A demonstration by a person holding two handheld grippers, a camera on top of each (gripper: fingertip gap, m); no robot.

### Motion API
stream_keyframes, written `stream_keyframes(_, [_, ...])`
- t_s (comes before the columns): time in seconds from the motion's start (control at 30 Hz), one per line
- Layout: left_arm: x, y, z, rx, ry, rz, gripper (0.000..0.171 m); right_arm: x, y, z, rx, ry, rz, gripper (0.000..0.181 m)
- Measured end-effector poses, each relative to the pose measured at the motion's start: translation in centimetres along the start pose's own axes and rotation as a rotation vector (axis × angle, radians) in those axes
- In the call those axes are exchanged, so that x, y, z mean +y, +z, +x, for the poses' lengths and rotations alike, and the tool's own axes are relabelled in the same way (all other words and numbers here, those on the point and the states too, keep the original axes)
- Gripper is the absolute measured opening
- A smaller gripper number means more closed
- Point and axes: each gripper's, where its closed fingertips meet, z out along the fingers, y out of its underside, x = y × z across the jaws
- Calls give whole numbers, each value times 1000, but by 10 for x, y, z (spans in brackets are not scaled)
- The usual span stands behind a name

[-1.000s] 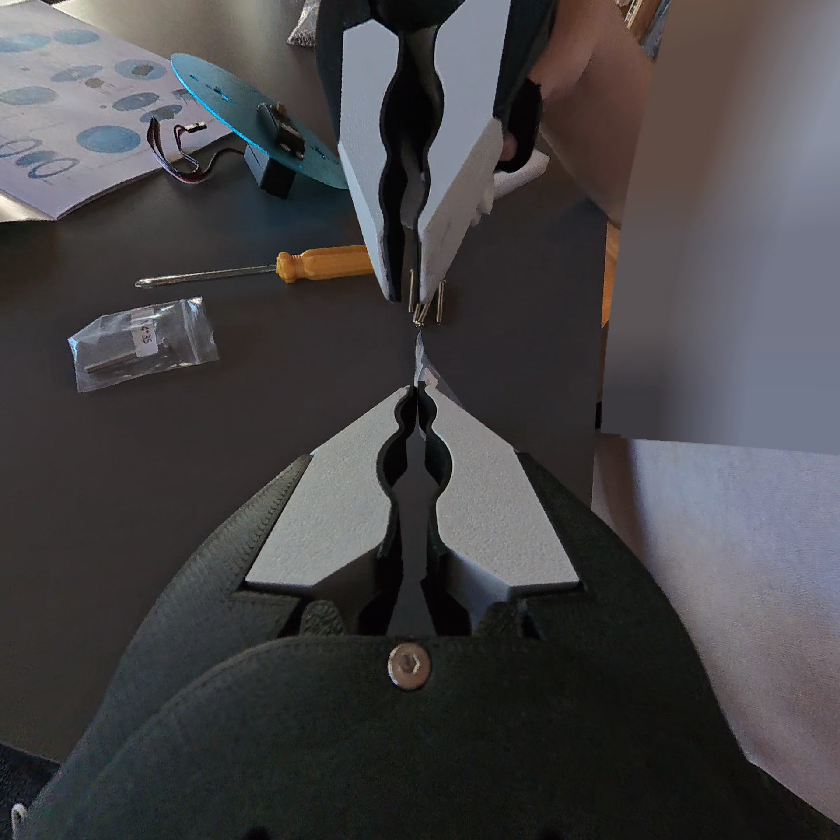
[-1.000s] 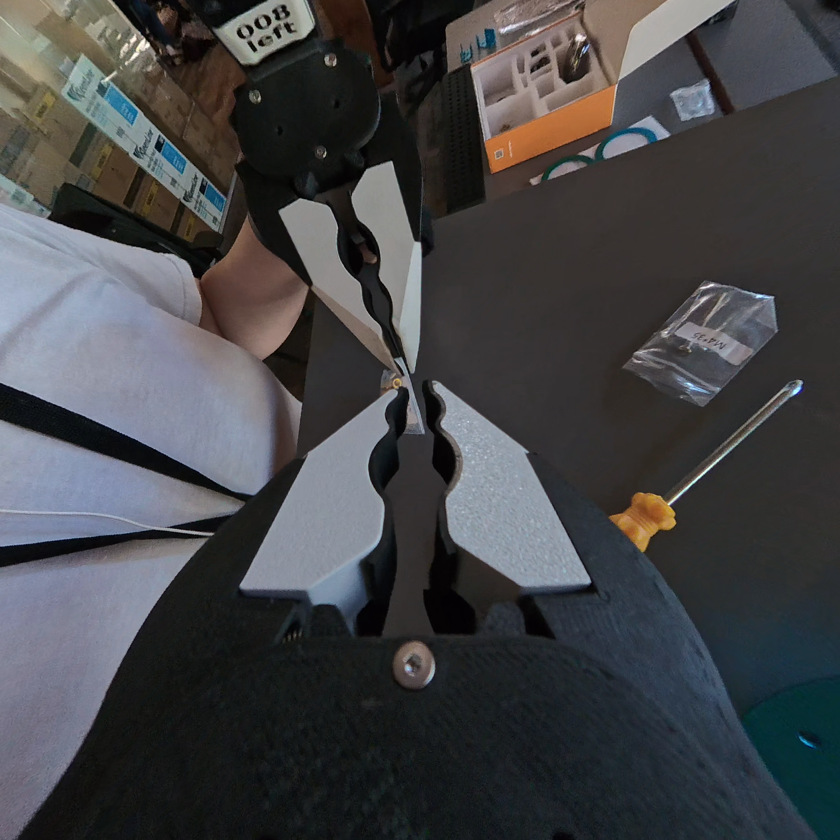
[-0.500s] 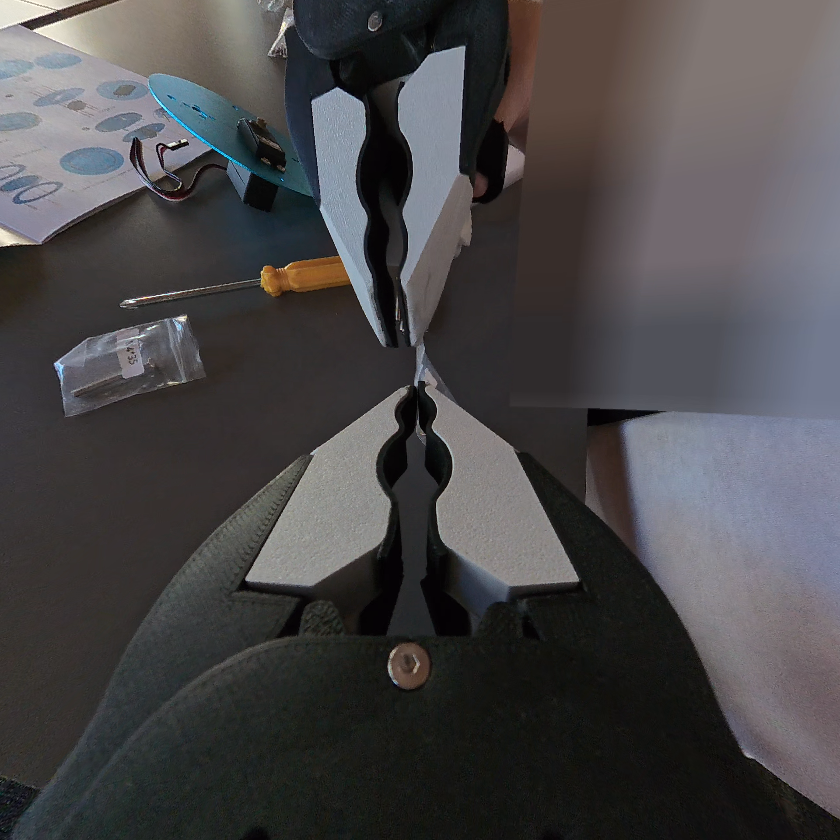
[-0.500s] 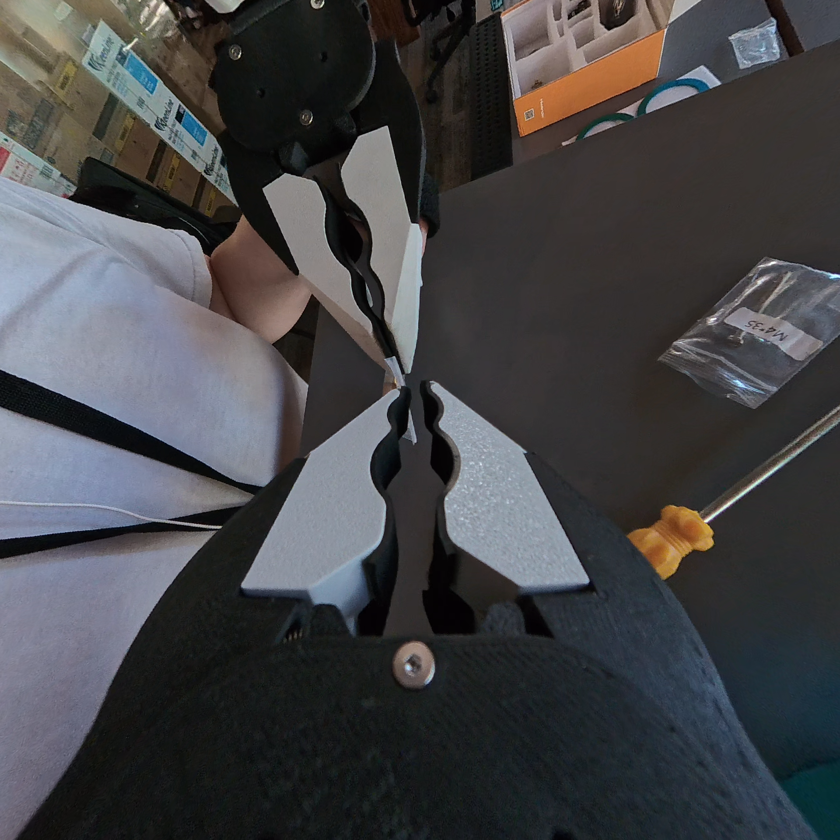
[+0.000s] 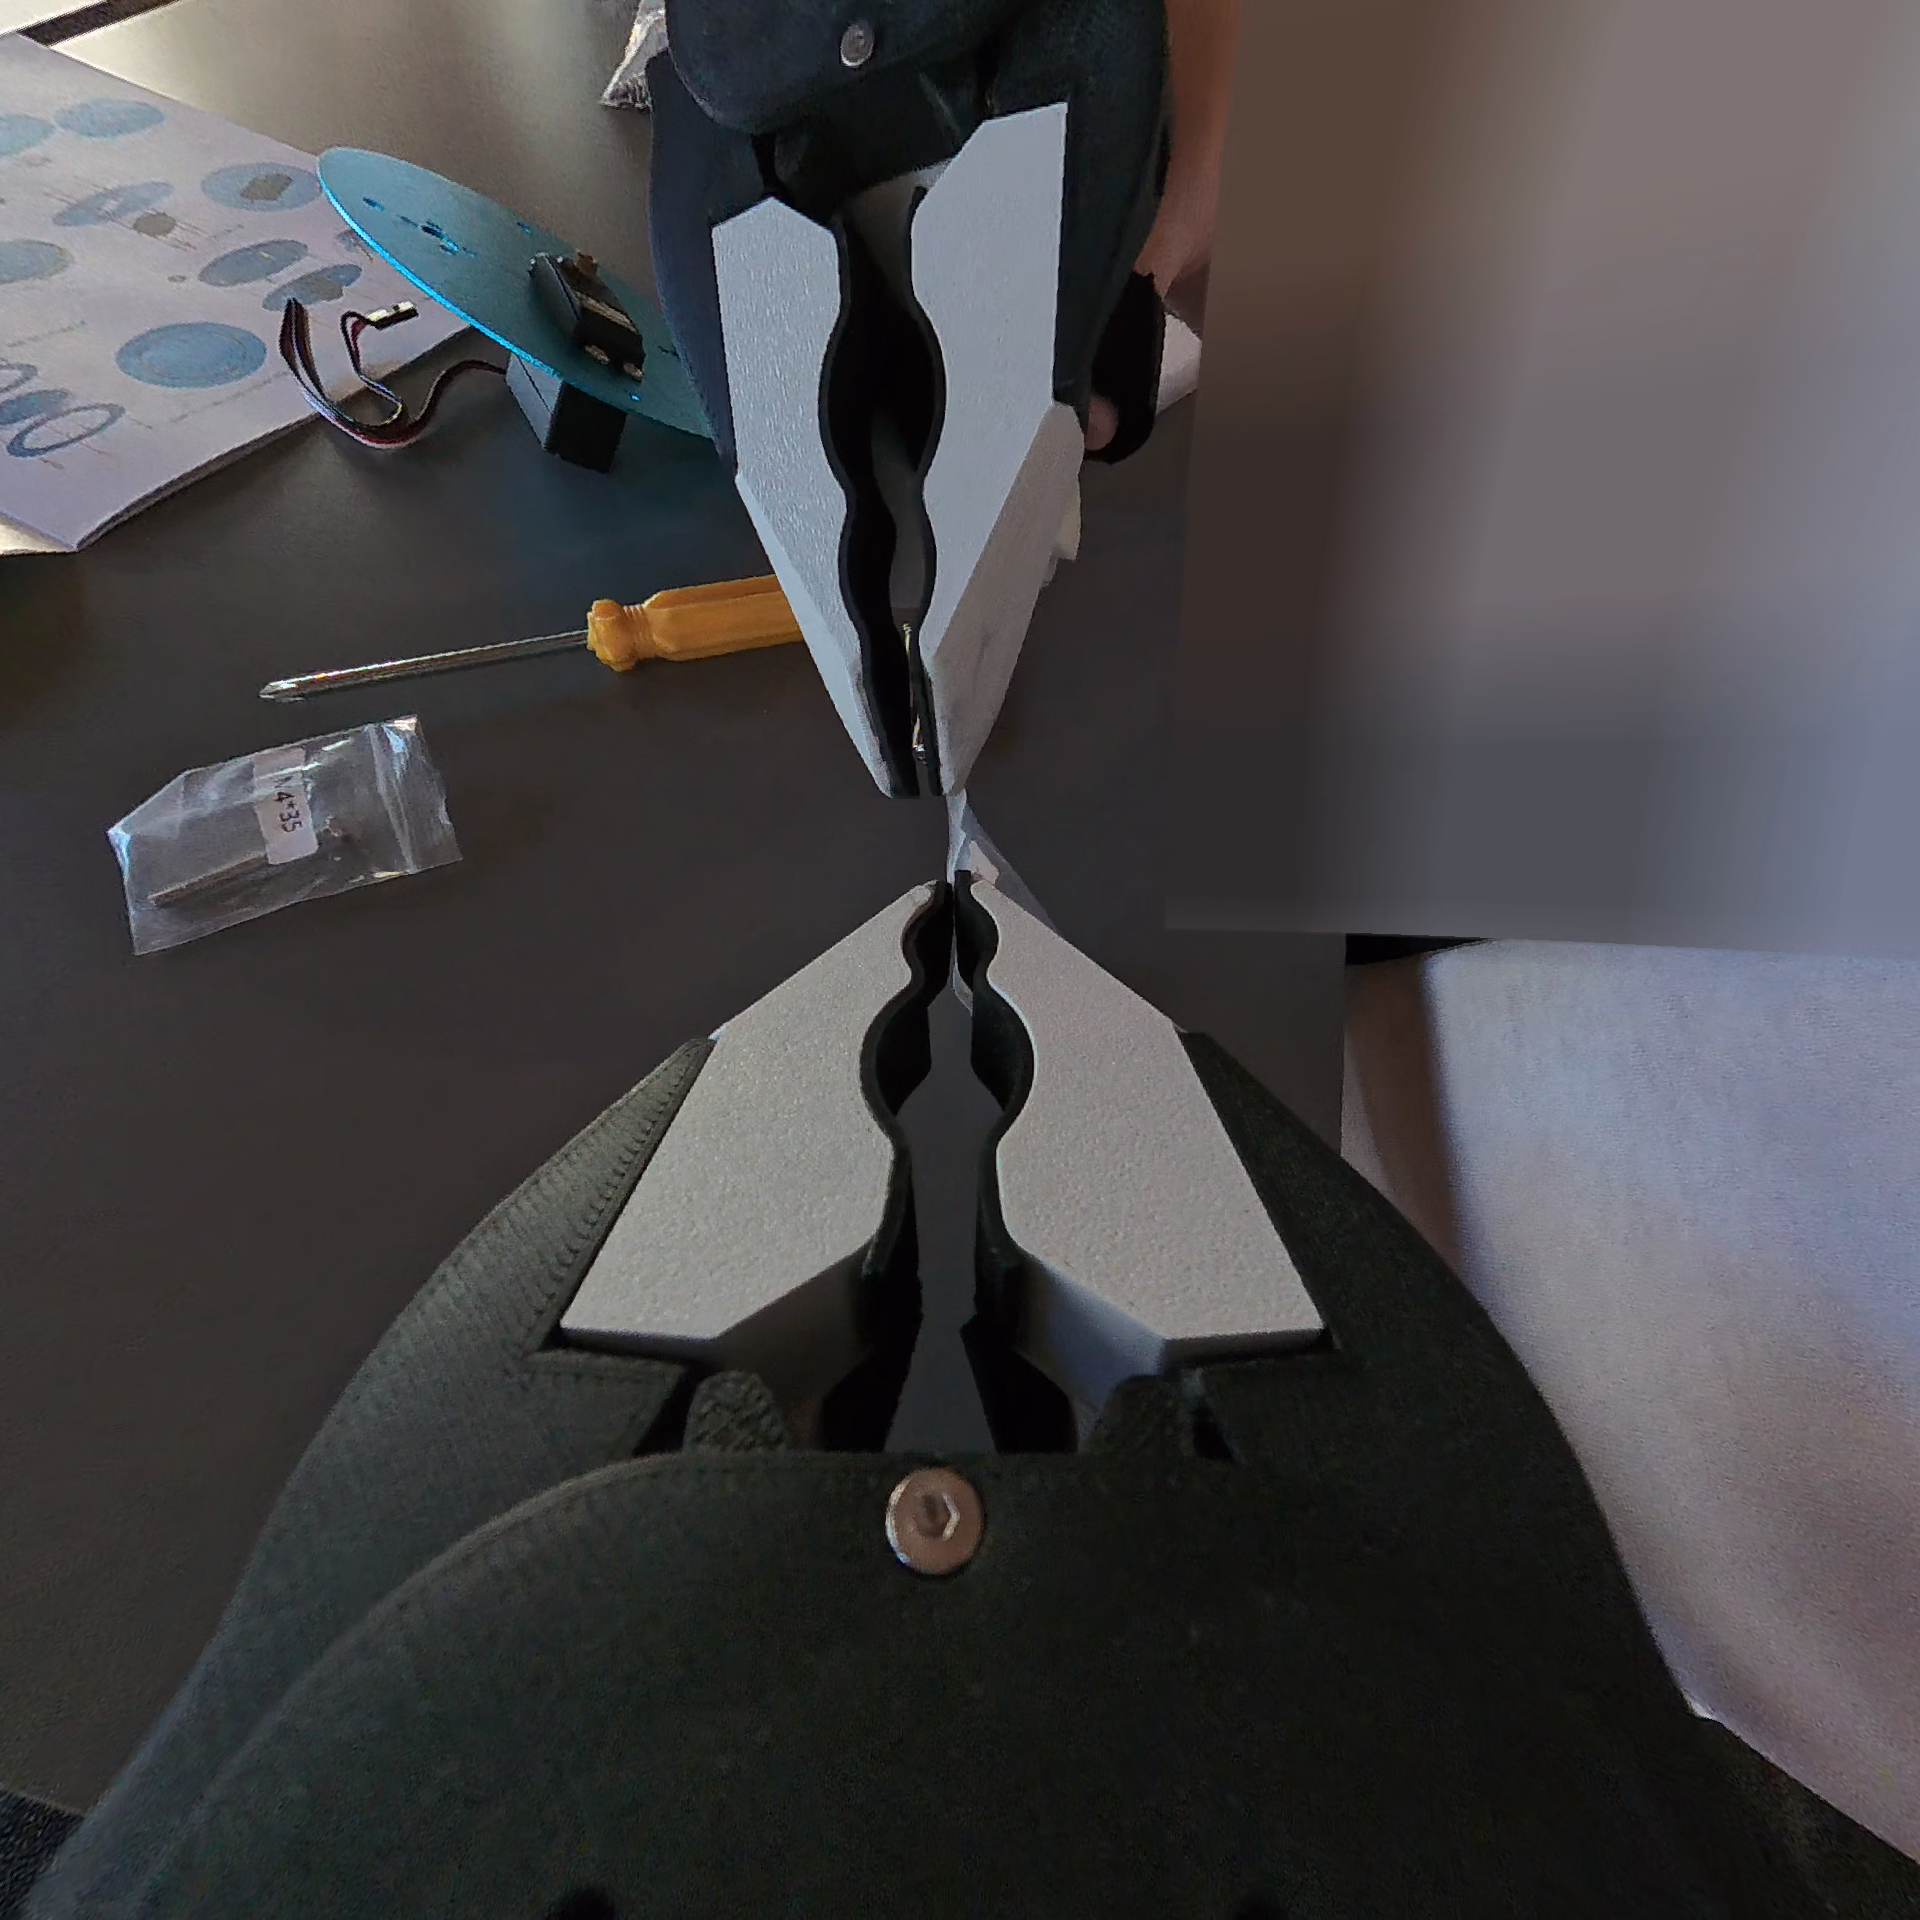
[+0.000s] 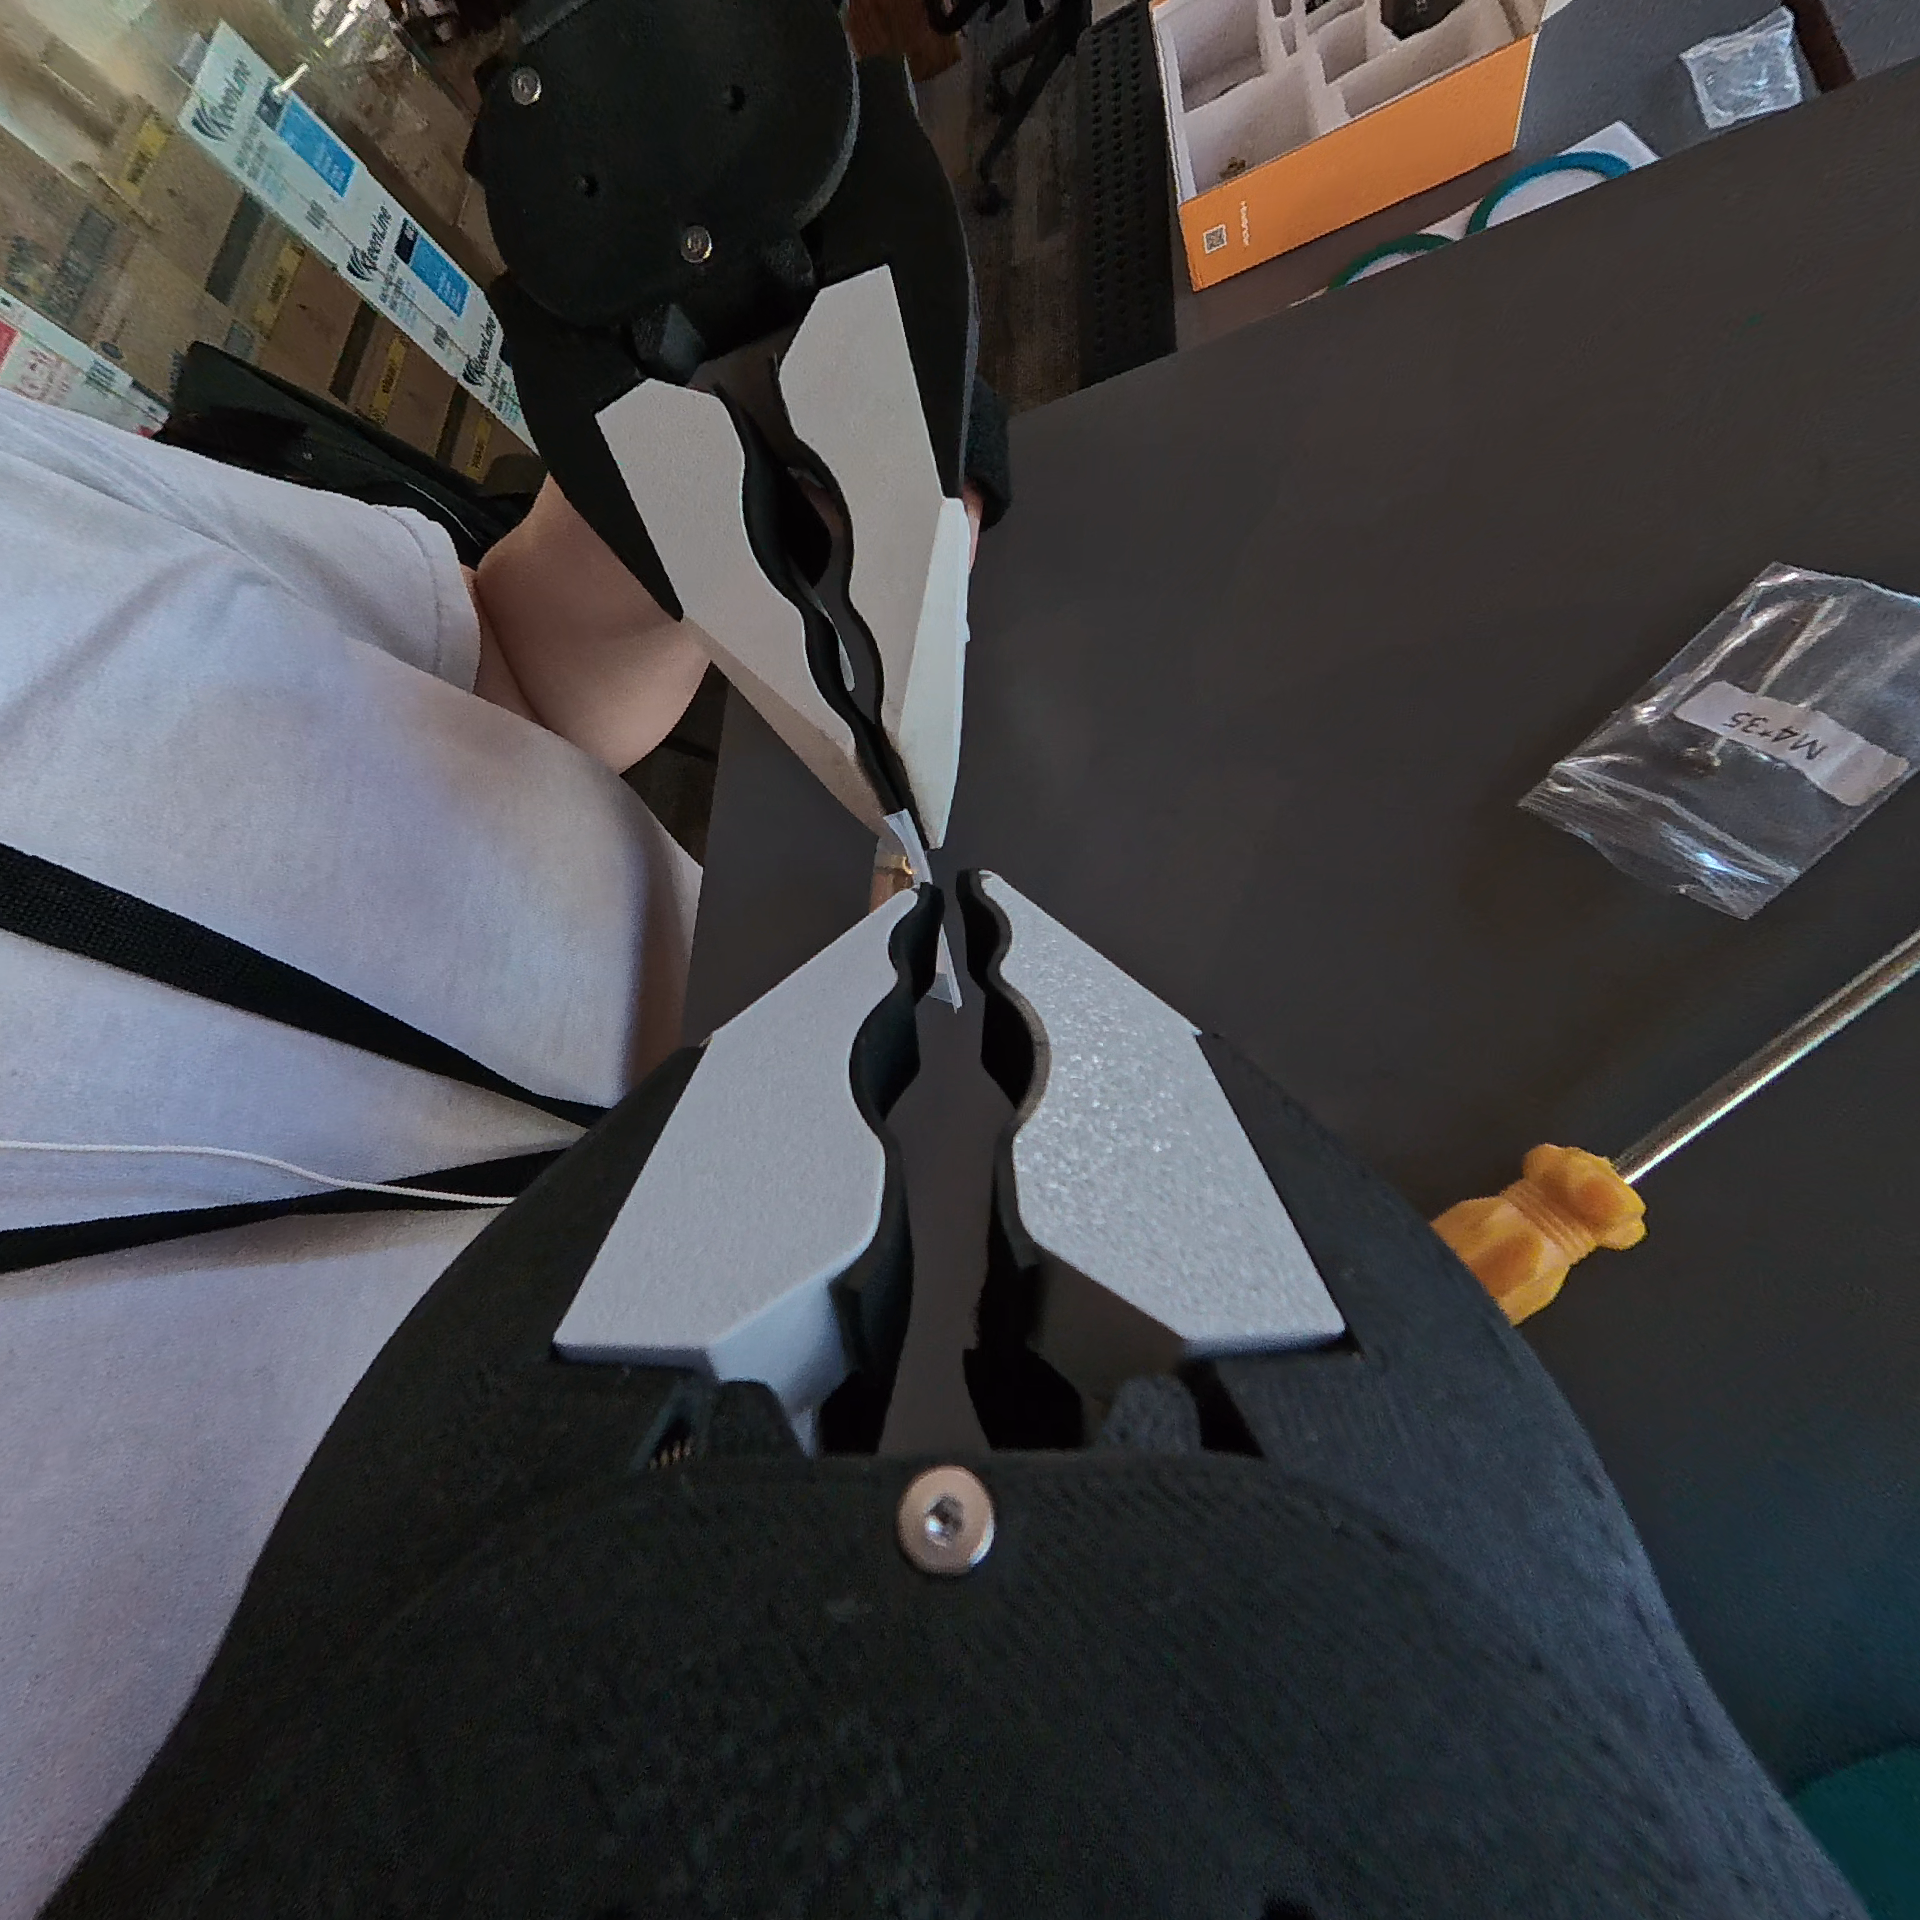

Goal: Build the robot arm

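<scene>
My left gripper (image 5: pixel 954 891) and my right gripper (image 5: pixel 920 784) meet tip to tip above the dark table (image 5: pixel 364 1195). Both are shut on a small clear plastic bag (image 5: pixel 961 836) stretched between them. In the right wrist view the right gripper (image 6: pixel 948 885) is at the bottom, with a thin edge of the bag (image 6: pixel 902 831) between its tips. The left gripper (image 6: pixel 920 826) comes down from above onto the same bag. A small brass-coloured piece (image 6: pixel 889 868) shows beside the tips. What the bag holds is hidden by the fingers.
A yellow-handled screwdriver (image 5: pixel 686 623) and a labelled bag of screws (image 5: pixel 281 831) lie on the table to the left. Behind them are a teal disc with a black servo (image 5: pixel 488 270) and a printed sheet (image 5: pixel 125 312). An orange box (image 6: pixel 1351 156) stands beyond. A person's white shirt (image 6: pixel 260 831) is at the table edge. My two grippers' fingertips are within a few centimetres of each other. The yellow-handled screwdriver (image 5: pixel 686 623) lies around 10 centimeters away from my right fingertips.
The right gripper has come closer to the left one and tilted more upright. The small metal pins that showed below its tips a second ago are now hidden between its fingers.
</scene>
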Motion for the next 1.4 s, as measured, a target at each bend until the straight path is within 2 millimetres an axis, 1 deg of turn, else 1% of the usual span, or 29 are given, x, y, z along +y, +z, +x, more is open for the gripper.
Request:
stream_keyframes(0.1, [1,1,-1,1,-7,0,0,-1,-1,-1,-1,-8,7,3])
stream_keyframes(0.27, [0,1,1,5,0,0,0,2,1,0,4,-8,-14,3])
stream_keyframes(0.53, [1,0,1,7,-10,-1,0,2,1,-5,-15,-19,-9,3])
stream_keyframes(0.87, [1,3,4,15,20,-11,0,3,2,-2,-9,-6,-14,3])
stream_keyframes(1.07, [1,4,5,25,28,-17,0,8,5,-5,-26,4,-43,6])
stream_keyframes(1.23, [0,1,3,28,23,-5,0,1,-4,-3,-33,25,13,6])
stream_keyframes(1.27, [-1,0,4,35,25,1,0,0,-5,-5,-49,33,25,7])
stream_keyframes(1.33, [-4,0,6,49,30,15,0,1,-5,-9,-82,52,25,14])
stream_keyframes(1.4, [-6,-1,5,51,35,20,0,7,-1,-10,-86,49,-10,19])
